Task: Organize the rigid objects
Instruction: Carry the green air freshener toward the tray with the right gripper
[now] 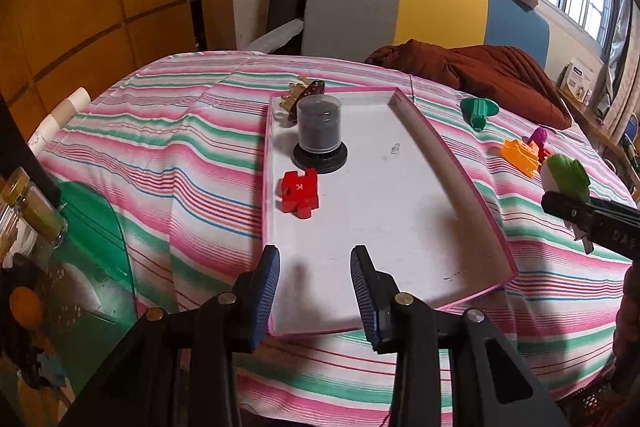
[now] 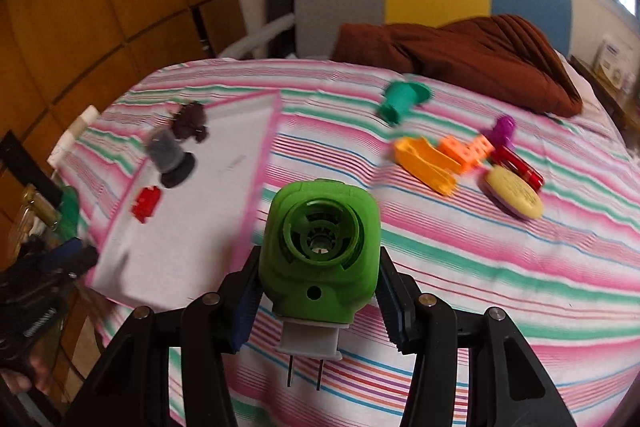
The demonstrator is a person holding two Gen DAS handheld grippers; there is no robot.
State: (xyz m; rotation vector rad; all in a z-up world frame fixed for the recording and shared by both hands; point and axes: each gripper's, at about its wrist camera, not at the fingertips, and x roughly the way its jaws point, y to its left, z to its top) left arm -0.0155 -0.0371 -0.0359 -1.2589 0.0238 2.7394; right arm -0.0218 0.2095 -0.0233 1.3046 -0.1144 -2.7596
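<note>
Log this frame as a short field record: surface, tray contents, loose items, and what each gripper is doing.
surface: pink-and-green striped bedspread
container: shallow white tray with pink rim
in tray: red puzzle-piece block; grey cylindrical canister on black base; dark brown toy at the far corner
loose on spread: teal plastic funnel-shaped piece; orange plastic scoop; yellow oval disc
left gripper: open, empty, over the tray's near end
right gripper: shut on green plug-in device with two prongs

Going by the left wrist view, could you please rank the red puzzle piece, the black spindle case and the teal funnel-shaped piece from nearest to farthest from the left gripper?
From the left gripper:
1. Red puzzle piece, in the tray, left side.
2. Black spindle case, just behind it in the tray.
3. Teal funnel-shaped piece, outside the tray, far right on the bedspread.
</note>
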